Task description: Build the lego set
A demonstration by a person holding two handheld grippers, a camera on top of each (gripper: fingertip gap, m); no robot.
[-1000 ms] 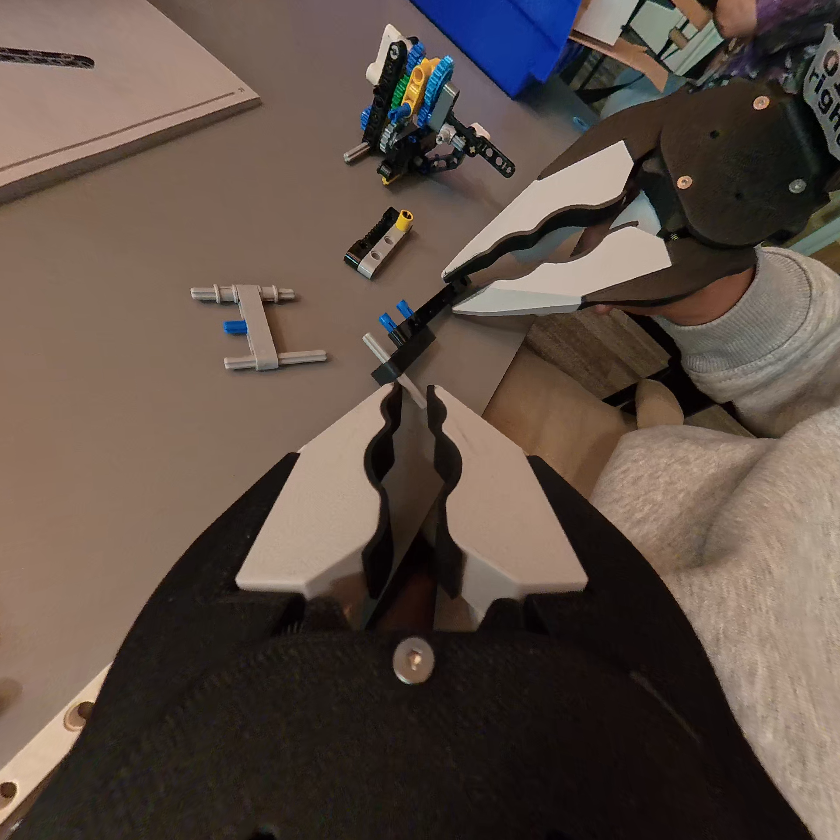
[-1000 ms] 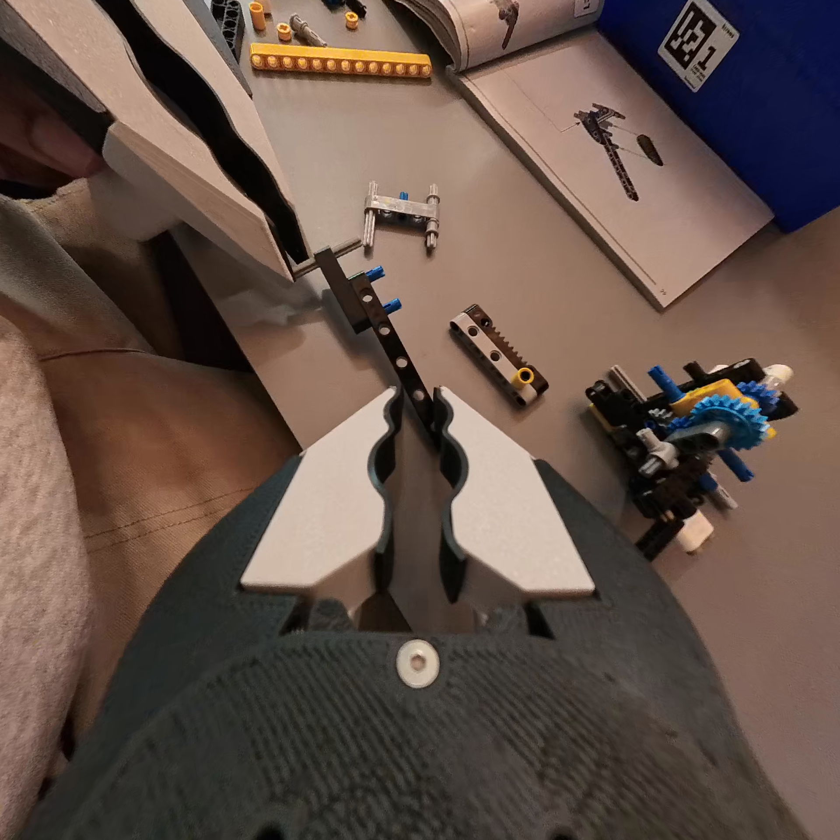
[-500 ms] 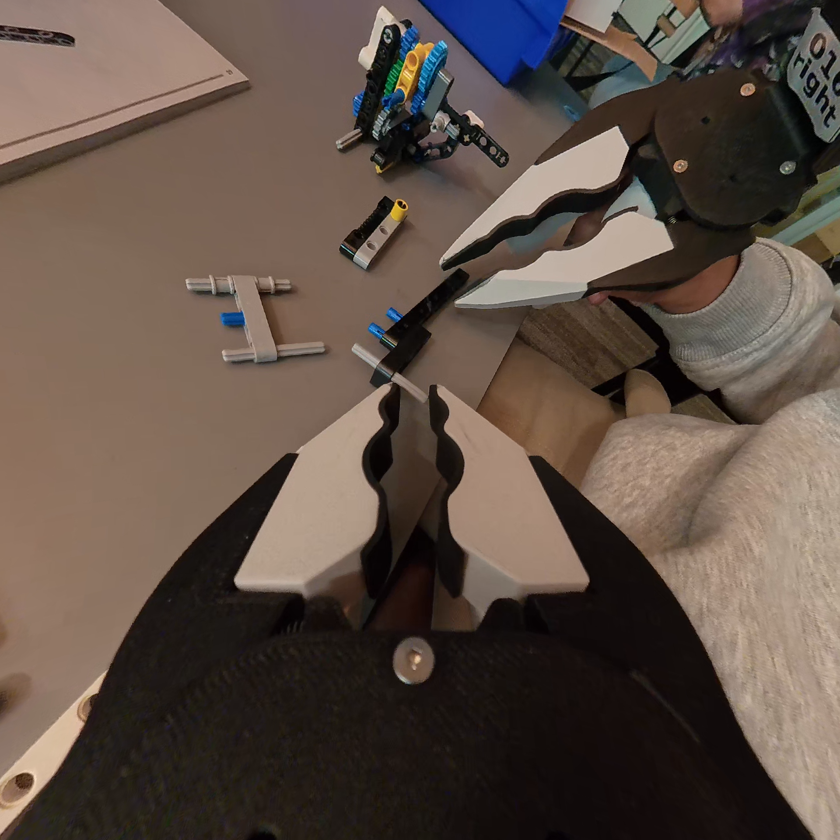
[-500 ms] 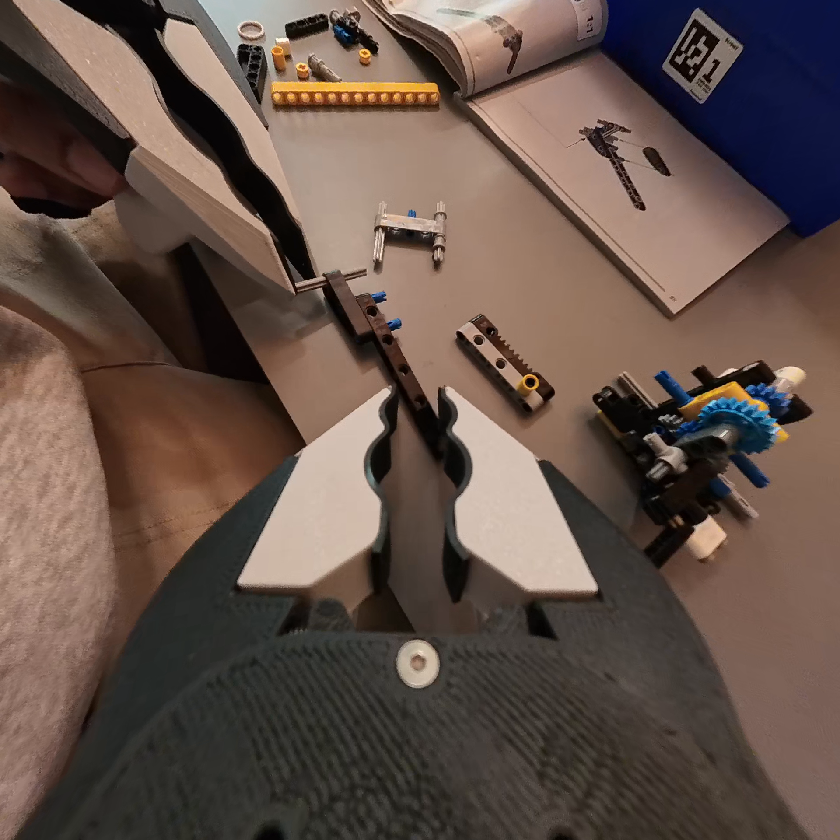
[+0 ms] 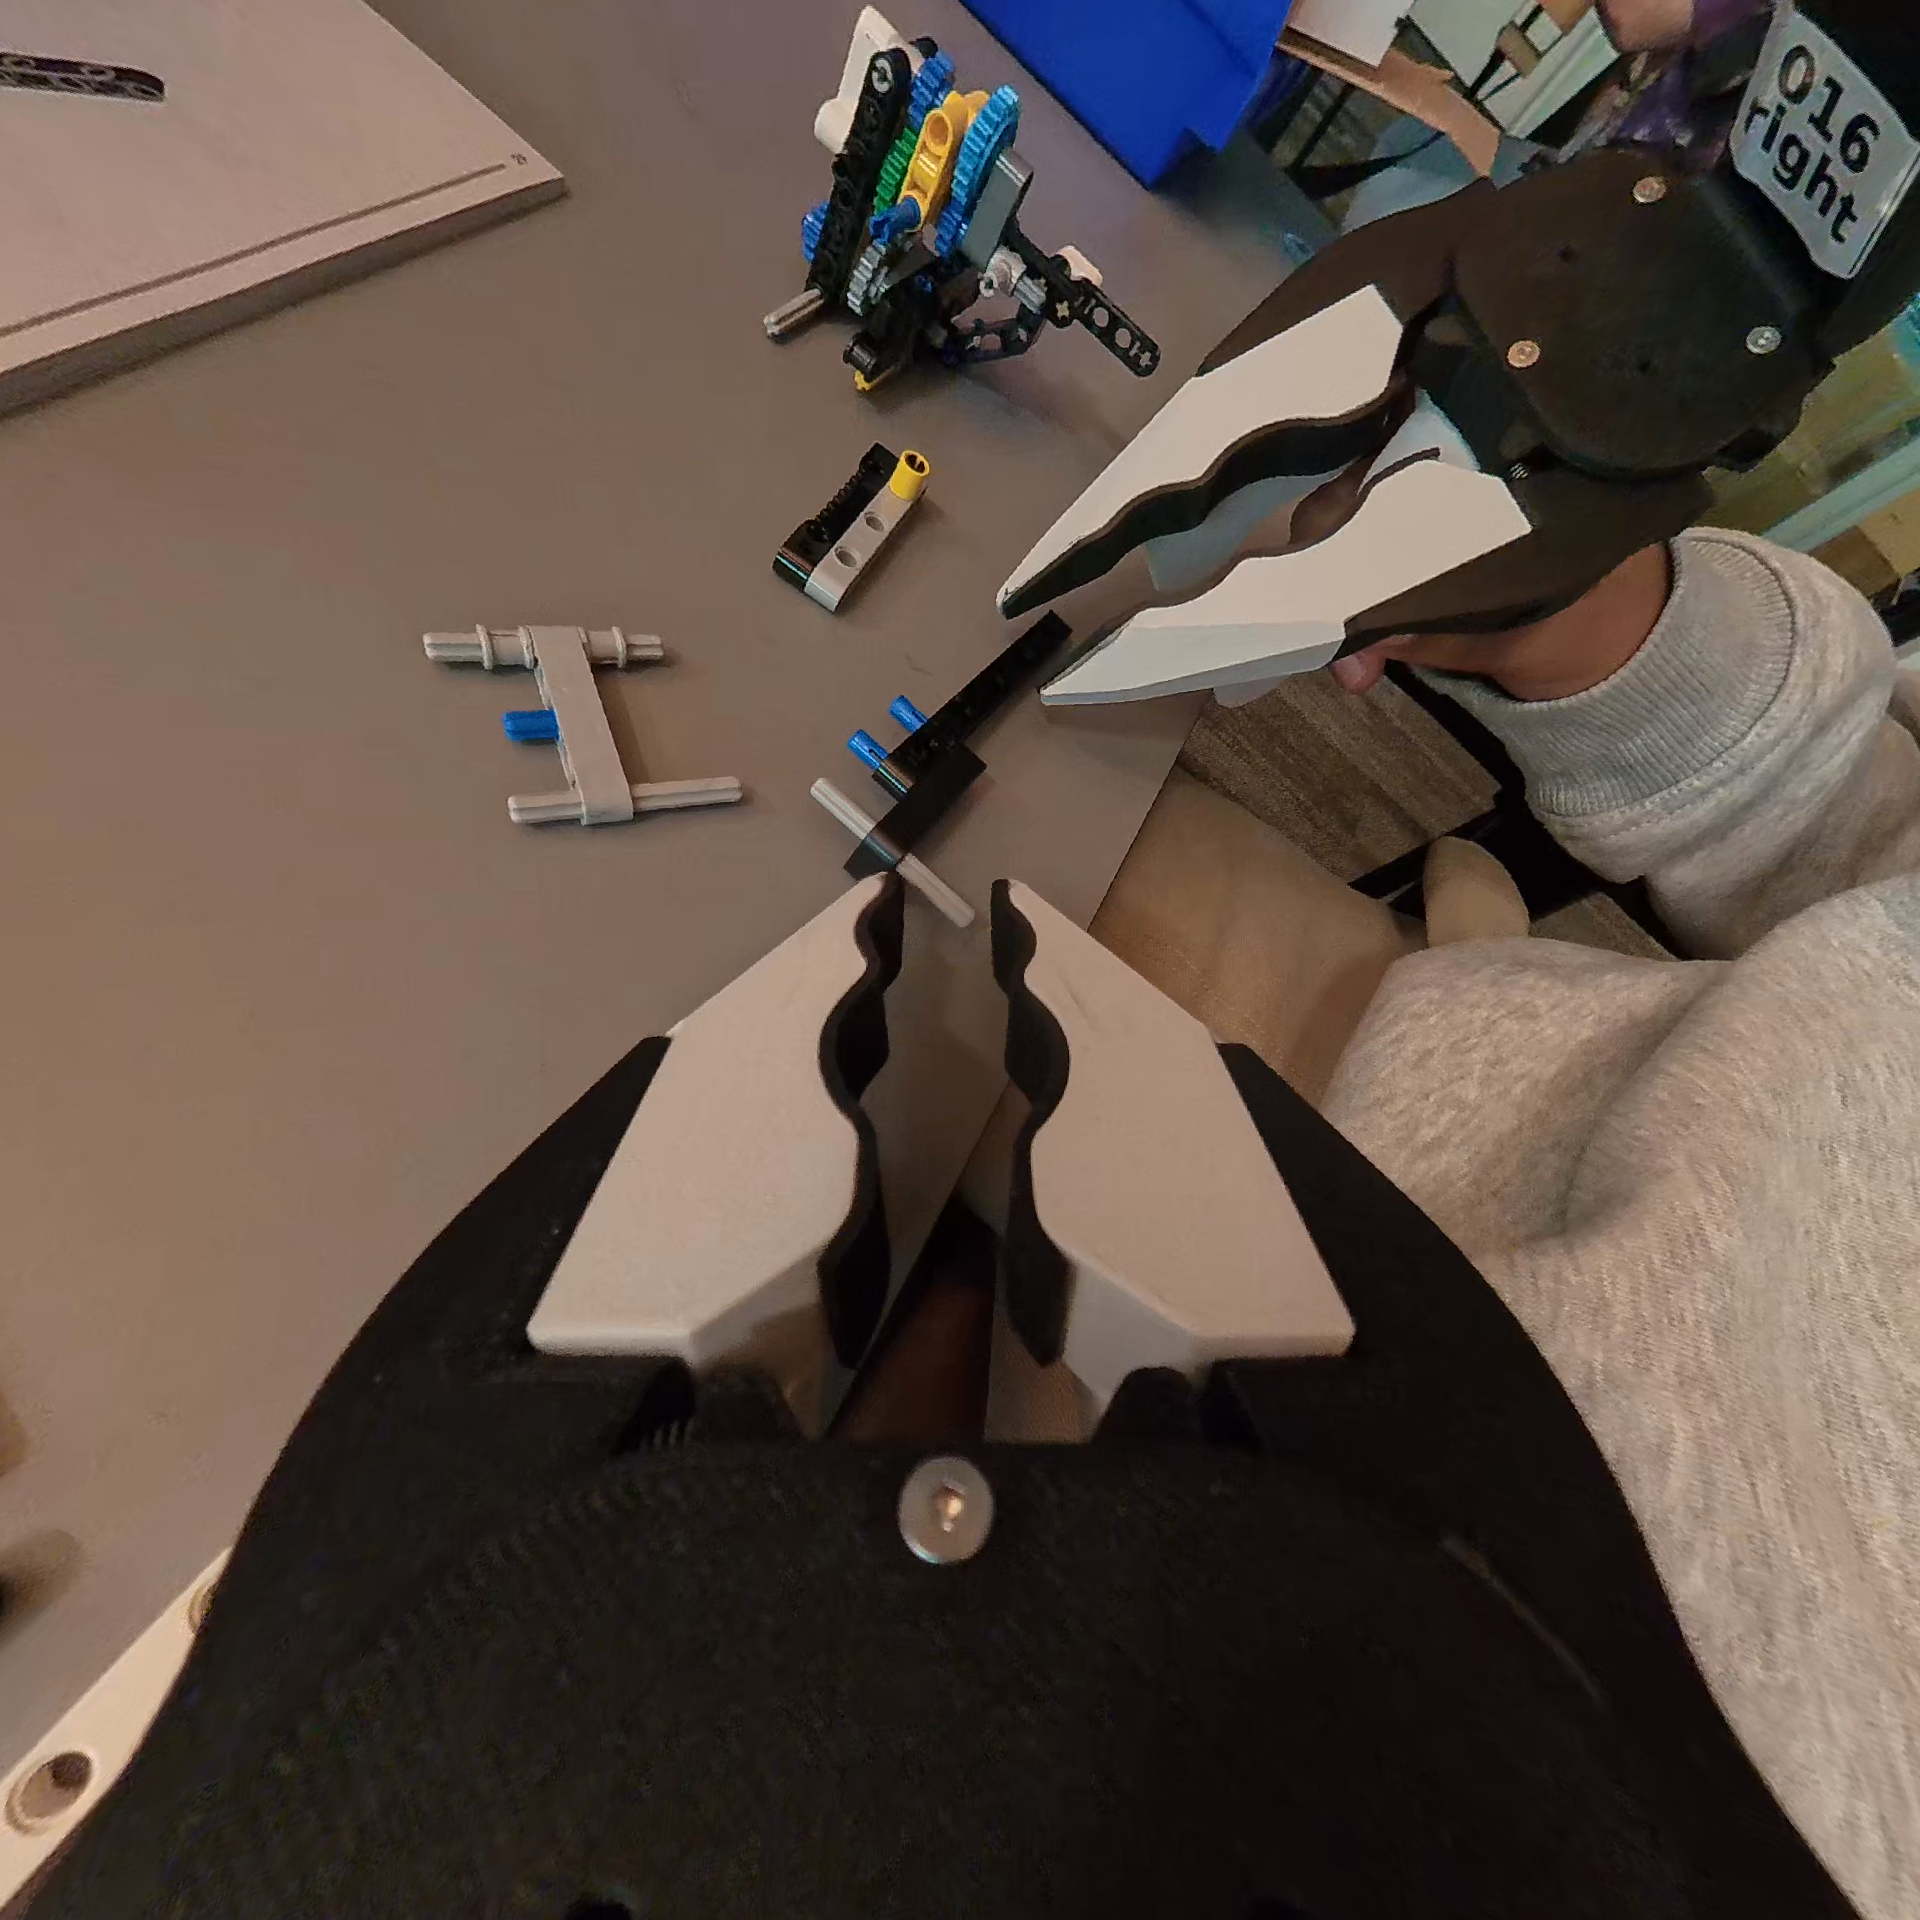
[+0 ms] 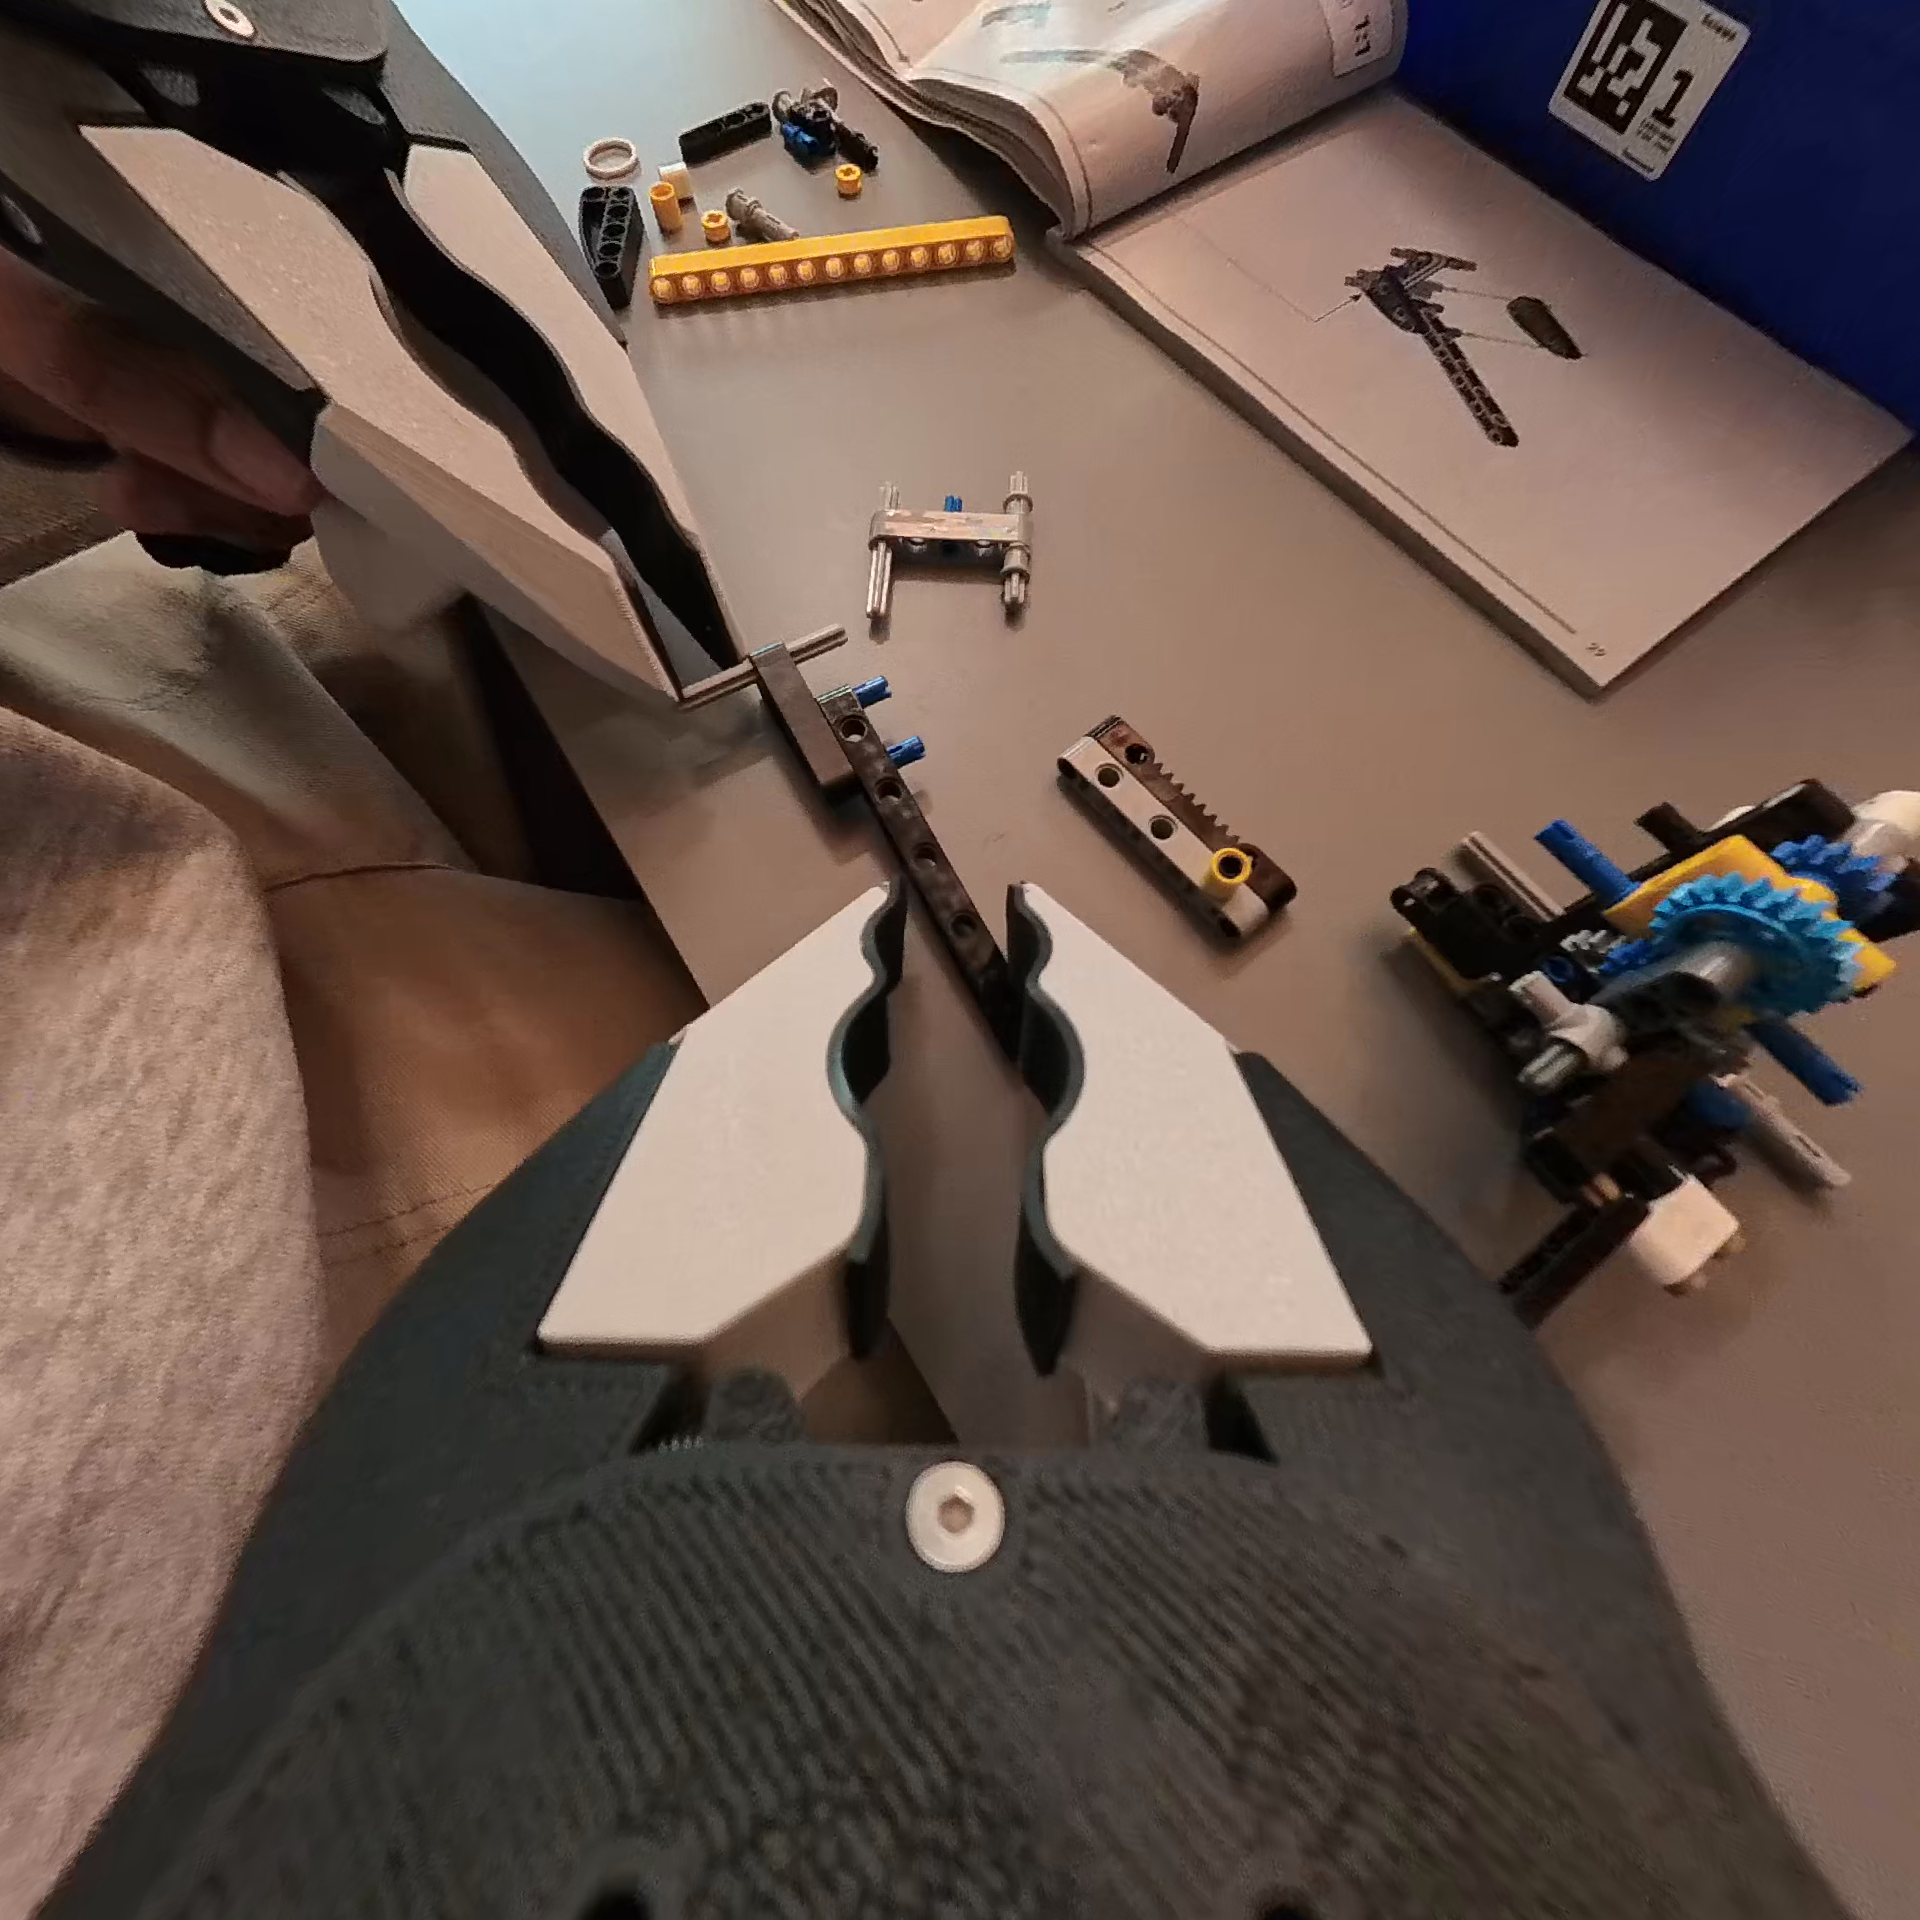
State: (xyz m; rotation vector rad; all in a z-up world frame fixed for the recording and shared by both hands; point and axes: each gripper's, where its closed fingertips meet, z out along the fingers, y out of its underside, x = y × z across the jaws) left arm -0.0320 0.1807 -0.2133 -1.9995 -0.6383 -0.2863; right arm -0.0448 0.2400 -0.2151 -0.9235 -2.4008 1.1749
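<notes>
Left gripper [image 5: 940,899], grey fingers with wavy black pads on a black body, has its jaws parted with a gap between the tips; the light grey axle rod [image 5: 891,850] runs just ahead of the tips and its near end lies in that gap, contact with either pad cannot be told. That rod passes through a black block at the near end of the long black holed lego beam [image 6: 928,868], which carries two blue pins [image 6: 886,715] on its side and lies on the grey table [image 5: 260,935] near the table edge. Right gripper [image 6: 954,904], same build, is also parted; the beam's other end runs in between its fingers, lying against the right-hand pad, left pad clear of it, so no grasp shows. Beyond the right fingertips, to the right, lies a short grey-and-black toothed rack piece with a yellow bush [image 6: 1174,831]; farther right stands the built gear assembly with blue gears and yellow parts [image 6: 1683,987]. Straight ahead past the beam lies a grey H-shaped frame of a beam and two axles [image 6: 951,535]. Farther off are a long yellow holed beam [image 6: 831,272], small loose parts, an open instruction booklet [image 6: 1455,343] and a blue bin [image 6: 1714,156].
</notes>
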